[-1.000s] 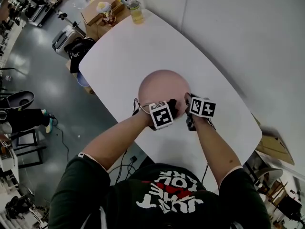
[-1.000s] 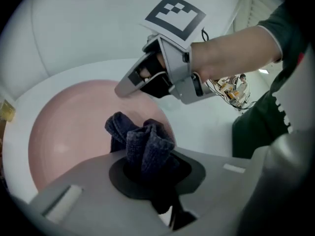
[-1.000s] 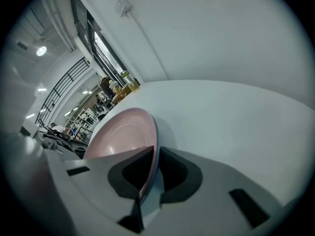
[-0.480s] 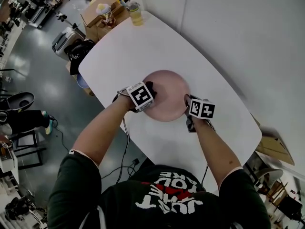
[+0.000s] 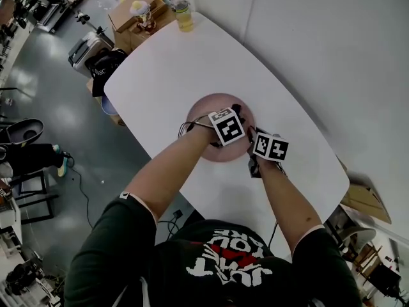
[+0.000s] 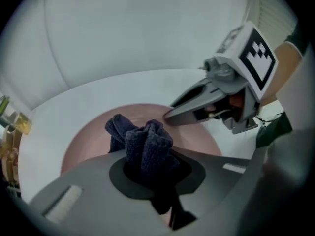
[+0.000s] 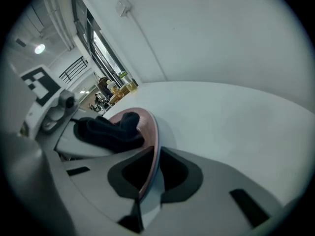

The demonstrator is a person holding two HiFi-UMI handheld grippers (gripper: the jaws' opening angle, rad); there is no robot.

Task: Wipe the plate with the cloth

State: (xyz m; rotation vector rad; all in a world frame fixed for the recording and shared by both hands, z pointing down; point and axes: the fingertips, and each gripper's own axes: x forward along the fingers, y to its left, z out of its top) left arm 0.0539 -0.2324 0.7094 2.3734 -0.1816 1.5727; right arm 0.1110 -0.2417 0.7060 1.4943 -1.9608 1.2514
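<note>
A pink plate (image 5: 208, 107) lies on the white table (image 5: 185, 62) in front of me. My left gripper (image 5: 235, 114) stands over the plate's right half, shut on a bunched dark blue cloth (image 6: 142, 144) that presses on the plate (image 6: 91, 134). At the plate's near right edge my right gripper (image 5: 252, 136) is shut on the rim; the right gripper view shows the rim (image 7: 151, 132) wedged between its jaws, with the cloth (image 7: 110, 127) just beyond. From the left gripper view, the right gripper (image 6: 172, 114) meets the plate's edge.
A bottle of yellow liquid (image 5: 183, 15) stands at the table's far corner, beside a cardboard box (image 5: 131, 18) with a small figure on it. A dark bag (image 5: 105, 62) lies on the floor to the left. A white wall runs along the right side.
The left gripper swept the cloth from the plate's near right side to its left edge, then back across to the right half. The right gripper and the plate stayed put.
</note>
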